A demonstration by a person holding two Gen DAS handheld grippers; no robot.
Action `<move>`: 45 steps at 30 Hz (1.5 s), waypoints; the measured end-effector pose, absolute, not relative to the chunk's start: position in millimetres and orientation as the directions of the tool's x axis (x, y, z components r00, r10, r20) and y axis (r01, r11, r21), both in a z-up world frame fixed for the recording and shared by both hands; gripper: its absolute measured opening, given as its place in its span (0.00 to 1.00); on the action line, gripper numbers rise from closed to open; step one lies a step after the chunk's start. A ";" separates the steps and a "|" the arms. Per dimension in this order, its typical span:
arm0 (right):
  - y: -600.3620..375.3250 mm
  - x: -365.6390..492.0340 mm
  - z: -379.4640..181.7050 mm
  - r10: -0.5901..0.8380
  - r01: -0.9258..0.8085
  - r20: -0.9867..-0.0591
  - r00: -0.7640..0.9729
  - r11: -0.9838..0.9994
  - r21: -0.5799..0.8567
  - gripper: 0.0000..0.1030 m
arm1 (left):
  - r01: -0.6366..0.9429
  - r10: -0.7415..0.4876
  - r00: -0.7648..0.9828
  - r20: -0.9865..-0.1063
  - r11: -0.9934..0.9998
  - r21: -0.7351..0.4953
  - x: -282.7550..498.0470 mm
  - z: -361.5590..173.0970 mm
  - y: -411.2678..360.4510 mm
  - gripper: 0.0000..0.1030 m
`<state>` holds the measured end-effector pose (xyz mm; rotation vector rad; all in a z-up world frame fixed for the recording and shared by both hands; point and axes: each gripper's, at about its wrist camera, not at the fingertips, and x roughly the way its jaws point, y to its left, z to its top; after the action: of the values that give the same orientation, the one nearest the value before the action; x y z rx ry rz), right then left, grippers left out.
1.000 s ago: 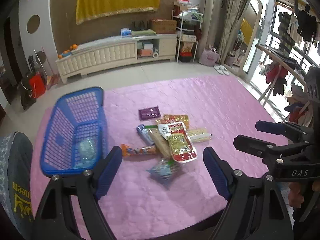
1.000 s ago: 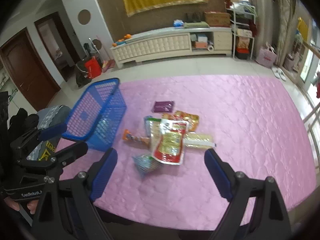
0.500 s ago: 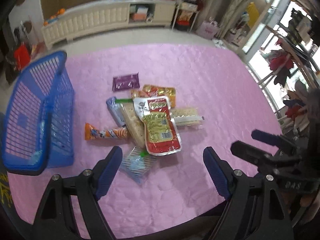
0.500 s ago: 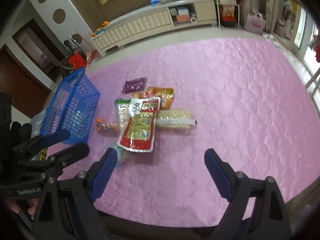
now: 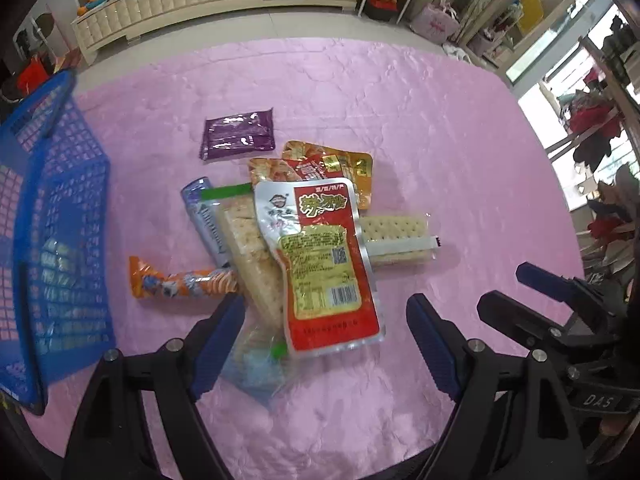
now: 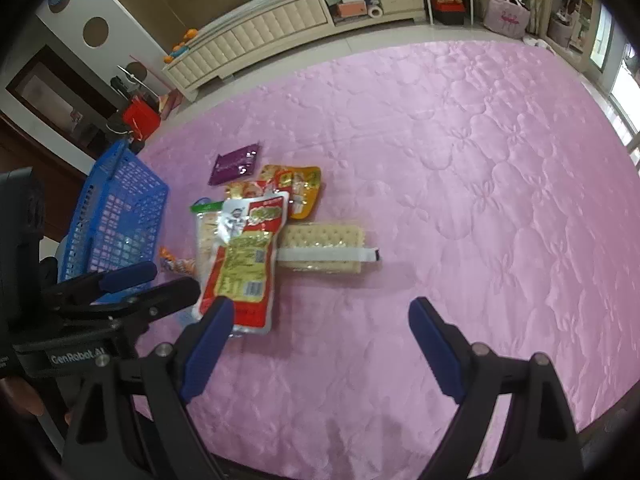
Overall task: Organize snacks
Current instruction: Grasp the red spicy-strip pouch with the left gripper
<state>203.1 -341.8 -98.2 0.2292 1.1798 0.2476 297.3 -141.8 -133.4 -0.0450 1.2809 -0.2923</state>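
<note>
Both your grippers hang over the near edge of the pink quilted cover (image 6: 460,168), jaws wide apart and nothing between them. The left gripper (image 5: 324,344) points down at the near end of the snack pile; the right gripper (image 6: 320,340) sits over bare cover just right of the pile.

The snacks lie heaped toward the left half of the cover, and the blue basket (image 5: 52,240) stands at the left edge, just beside them, with at least one clear packet already inside.

The red pouch (image 5: 324,264) lies on top, overlapping the cracker sleeve (image 5: 252,256) beneath it and the second cracker pack (image 5: 400,236) sticking out to its right. So take the red pouch first, since lifting anything under it would likely drag the heap about. Its near end sits between your left jaws in that view, with the clear packet (image 5: 256,364) partly under your left finger (image 5: 216,340). Come down so the pads straddle only the pouch's short near edge, and keep that finger off the clear packet. The film looks slick and flat, so bite well in from the rim.

The orange tube (image 5: 180,282), the silver-blue stick (image 5: 206,220), the purple packet (image 5: 238,134) near the far side and the orange-red pouches (image 5: 332,166) can wait.
</note>
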 end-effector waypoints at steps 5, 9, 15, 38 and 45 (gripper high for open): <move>-351.9 213.2 -113.7 0.298 -0.051 -0.893 0.338 0.953 0.299 0.89 | 0.205 -0.212 0.227 -0.951 0.965 -0.166 312.4 -151.1 -156.5 0.79; -357.7 217.2 -123.9 0.298 -0.034 -0.898 0.323 0.952 0.304 0.89 | 0.208 -0.187 0.210 -0.960 0.968 -0.143 322.7 -164.6 -162.4 0.79; -362.0 223.3 -132.1 0.307 -0.038 -0.899 0.313 0.950 0.311 0.89 | 0.195 -0.170 0.179 -0.969 0.972 -0.135 333.7 -182.5 -166.7 0.79; -373.5 225.9 -149.1 0.322 -0.028 -0.900 0.294 0.944 0.329 0.89 | 0.297 -0.040 0.184 -0.982 0.955 0.017 347.2 -220.3 -223.8 0.78; -368.7 227.6 -149.9 0.315 -0.036 -0.906 0.283 0.947 0.319 0.89 | 0.282 -0.075 0.170 -0.983 0.959 -0.024 347.9 -221.6 -213.6 0.39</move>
<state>227.6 -368.7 -149.9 0.2552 1.2661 0.2388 347.9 -213.6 -221.6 0.1777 1.3791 -0.2550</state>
